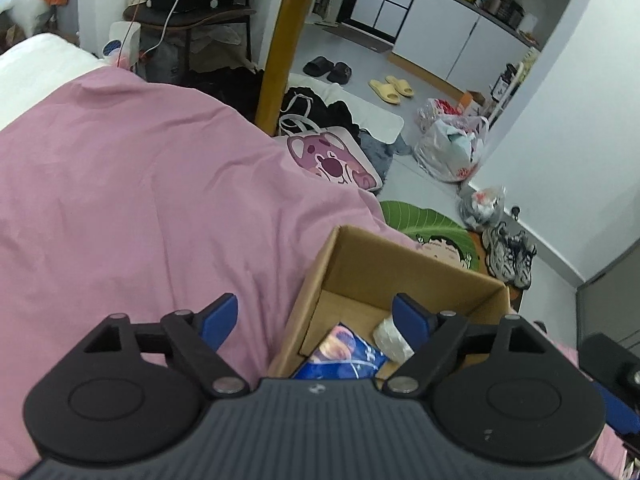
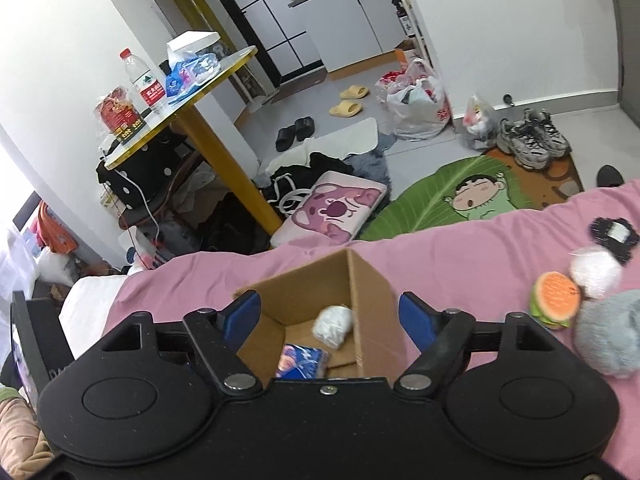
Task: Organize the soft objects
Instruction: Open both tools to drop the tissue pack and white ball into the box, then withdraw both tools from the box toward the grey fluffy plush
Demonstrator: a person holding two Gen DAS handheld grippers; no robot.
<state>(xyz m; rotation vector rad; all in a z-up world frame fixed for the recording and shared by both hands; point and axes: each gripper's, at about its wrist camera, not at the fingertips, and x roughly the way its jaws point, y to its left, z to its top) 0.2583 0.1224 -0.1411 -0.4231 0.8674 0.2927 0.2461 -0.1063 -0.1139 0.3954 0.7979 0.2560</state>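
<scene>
An open cardboard box (image 1: 412, 264) (image 2: 372, 280) stands on the pink bed cover (image 1: 132, 200). Inside it lie a blue printed packet (image 1: 344, 354) (image 2: 302, 362) and a white soft bundle (image 1: 390, 338) (image 2: 334, 324). My left gripper (image 1: 316, 316) hovers over the box's near left corner, jaws wide apart with nothing between them. My right gripper (image 2: 330, 314) hangs above the box, open and empty too. On the bed to the right lie a burger plush (image 2: 554, 300), a white pompom (image 2: 596, 272), a grey furry toy (image 2: 612, 336) and a black item with a white patch (image 2: 614, 236).
Beyond the bed's edge the floor holds a pink bear bag (image 2: 336, 210), a green leaf rug (image 2: 452, 200), sneakers (image 2: 532, 140), slippers (image 2: 348, 100) and plastic bags (image 2: 416, 108). A round table on a yellow leg (image 2: 224, 156) carries a water bottle (image 2: 146, 82).
</scene>
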